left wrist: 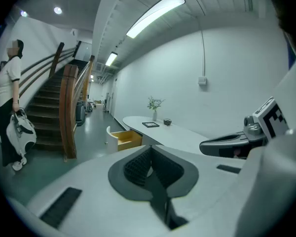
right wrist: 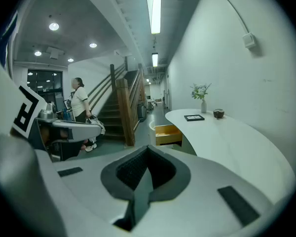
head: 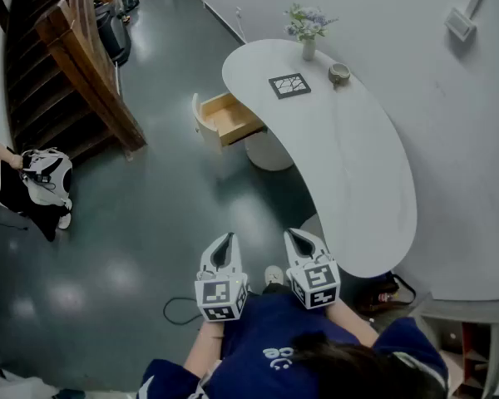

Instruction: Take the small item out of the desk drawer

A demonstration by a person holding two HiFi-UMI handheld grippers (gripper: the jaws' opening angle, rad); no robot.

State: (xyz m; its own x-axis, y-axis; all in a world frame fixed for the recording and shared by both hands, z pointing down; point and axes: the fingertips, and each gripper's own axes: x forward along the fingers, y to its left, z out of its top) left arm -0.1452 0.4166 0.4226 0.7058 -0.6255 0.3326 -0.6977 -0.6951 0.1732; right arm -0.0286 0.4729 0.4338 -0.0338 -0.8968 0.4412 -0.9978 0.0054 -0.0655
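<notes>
Left gripper (head: 225, 239): held low, close to the person's body, jaws pressed together with nothing between them.
Right gripper (head: 299, 238): just beside the left one at the same height, jaws likewise closed on nothing.
Drawer (head: 230, 116): pulled out from the desk's far end, on the side away from the wall; wooden inside, white front.
Small item: could not be made out in any view; the part of the drawer's inside that showed looked like bare wood.
Grippers to drawer: well apart, with floor between them.
Desk (head: 358, 165): white, long and curved, standing along the wall; its near end lay just right of the right gripper.
On the desk: a vase (head: 308, 48) of flowers at the far end, a dark square frame (head: 289, 85) near it, and a small bowl (head: 339, 74) beside the frame, toward the wall.
Stairs (head: 75, 73): wooden rail, left of the drawer across the floor.
Bystander (head: 4, 185): stood at the foot of the stairs with a white bag (head: 47, 177) in hand.
Floor (head: 150, 223): dark and glossy, with a black cable (head: 176, 310) looped near the left gripper.
</notes>
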